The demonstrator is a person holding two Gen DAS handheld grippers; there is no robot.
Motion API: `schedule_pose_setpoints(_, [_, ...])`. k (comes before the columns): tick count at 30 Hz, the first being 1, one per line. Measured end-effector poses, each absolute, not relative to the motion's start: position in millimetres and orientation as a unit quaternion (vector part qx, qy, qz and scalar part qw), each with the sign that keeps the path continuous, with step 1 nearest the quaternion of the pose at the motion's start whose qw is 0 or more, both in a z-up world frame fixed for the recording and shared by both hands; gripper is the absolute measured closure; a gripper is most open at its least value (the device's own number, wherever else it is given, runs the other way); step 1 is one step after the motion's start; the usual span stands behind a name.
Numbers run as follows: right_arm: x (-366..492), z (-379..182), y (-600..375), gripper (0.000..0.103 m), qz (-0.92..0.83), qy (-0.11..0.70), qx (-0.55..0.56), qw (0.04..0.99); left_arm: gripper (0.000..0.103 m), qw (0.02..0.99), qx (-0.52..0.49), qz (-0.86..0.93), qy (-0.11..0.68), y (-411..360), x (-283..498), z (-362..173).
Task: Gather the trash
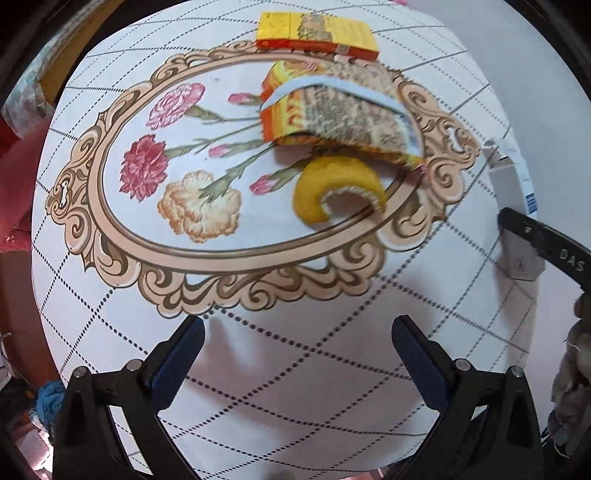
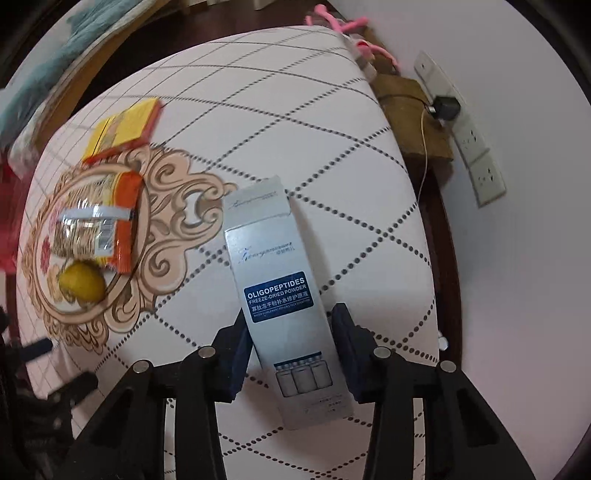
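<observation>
Here, nearest the right wrist camera, the right gripper [image 2: 291,347] is clamping its fingers [image 2: 240,354] on the flanks of a grey carton [image 2: 280,288] lying on the white table [image 2: 332,140]. In the left view, the left gripper [image 1: 297,354] is hovering with fingers [image 1: 177,362] apart and nothing between them. Beyond, inside the printed floral oval, a yellow peel [image 1: 332,192] is lying just beside an orange snack wrapper [image 1: 332,118], with a yellow packet [image 1: 317,33] sitting farthest back.

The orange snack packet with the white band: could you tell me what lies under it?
The orange snack packet lies on the floral tablecloth, its edge overlapping the yellow peel. Whatever else sits beneath it is covered.
</observation>
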State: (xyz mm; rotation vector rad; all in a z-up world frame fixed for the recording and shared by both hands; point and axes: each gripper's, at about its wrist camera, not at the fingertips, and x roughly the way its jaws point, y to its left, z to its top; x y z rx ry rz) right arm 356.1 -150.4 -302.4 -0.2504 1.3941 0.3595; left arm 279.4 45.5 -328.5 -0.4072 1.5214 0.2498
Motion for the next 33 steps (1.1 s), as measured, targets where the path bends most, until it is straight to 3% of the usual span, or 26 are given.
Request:
schedule_pose_setpoints(11, [359.1,-302.8,-149.6,0.057,0.153,0.641,-0.109,0.744,0.001,0.724,-0.194,0.129,0.649,37.5,320.2,-327.9])
schedule_pose_setpoints(13, [358.6,-303.6,-150.2,0.057,0.154,0.638,-0.113,0.746,0.017,0.735,-0.187,0.133,0.638,34.5,327.1,-328.4])
schedule_pose_setpoints(14, [357.3,-303.2,-150.2,0.057,0.154,0.635,-0.114,0.748,0.039,0.736,-0.184,0.135,0.637,36.7,335.9,-329.5])
schedule_pose_setpoints(15, [357.4,-303.4,-150.5,0.057,0.155,0.632,-0.117,0.750,0.050,0.733,-0.181,0.137,0.641,34.7,338.2,-332.6])
schedule_pose_setpoints(18, [352.5,-303.3,-147.7,0.058,0.155,0.624,-0.131,0.754,0.065,0.741,-0.178,0.125,0.635,25.3,339.4,-334.5])
schedule_pose_setpoints(26, [355.2,-303.9,-147.7,0.052,0.159,0.632,-0.122,0.748,0.080,0.756,-0.166,0.115,0.623,7.5,322.4,-331.1])
schedule_pose_setpoints(29, [350.8,-304.2,-147.2,0.061,0.163,0.625,-0.130,0.752,0.081,0.760,-0.163,0.112,0.619,7.3,305.7,-325.1])
schedule_pose_setpoints(33, [341.0,-304.4,-150.3,0.062,0.195,0.647,-0.088,0.732,0.081,0.762,-0.180,0.104,0.613,8.3,279.8,-317.5])
